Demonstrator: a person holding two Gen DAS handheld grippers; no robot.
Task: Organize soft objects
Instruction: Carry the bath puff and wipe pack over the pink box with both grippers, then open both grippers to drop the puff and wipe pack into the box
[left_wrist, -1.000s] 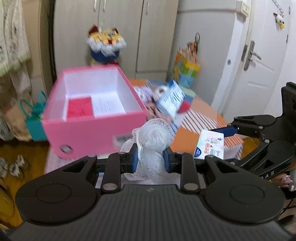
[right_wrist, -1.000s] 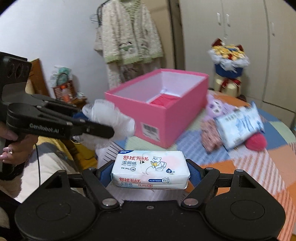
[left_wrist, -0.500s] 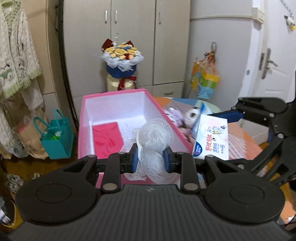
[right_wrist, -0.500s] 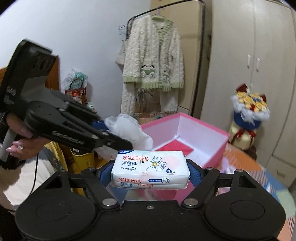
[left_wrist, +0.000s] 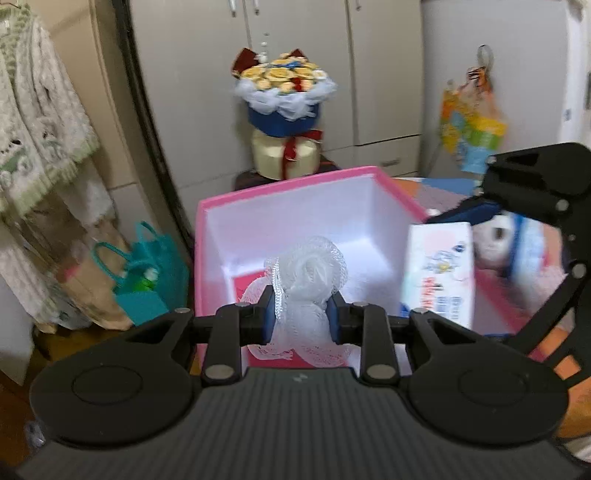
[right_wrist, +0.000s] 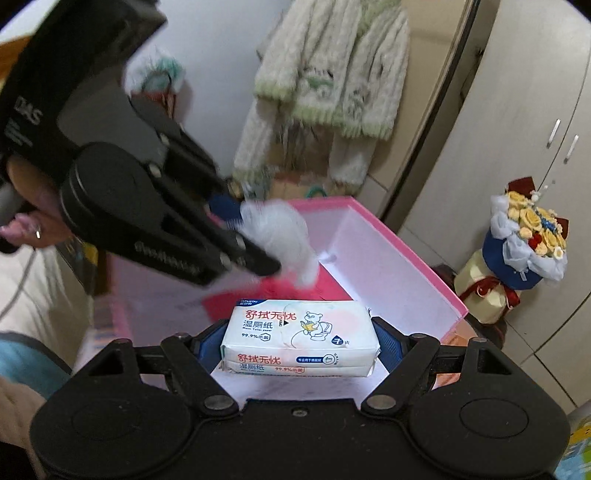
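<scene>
Both grippers are hovering over the pink box (right_wrist: 406, 258): left gripper (left_wrist: 301, 319) pinching a white mesh bath pouf (left_wrist: 306, 277), right gripper (right_wrist: 300, 341) clamping a wet-wipes pack (right_wrist: 300, 338). Placing step; next, probably lowering and releasing inside.

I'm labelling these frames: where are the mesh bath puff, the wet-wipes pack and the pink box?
mesh bath puff (left_wrist: 306, 271), left wrist view, its bunched top.
wet-wipes pack (right_wrist: 297, 325), right wrist view, its printed top face.
pink box (left_wrist: 291, 182), left wrist view, its far rim.
</scene>
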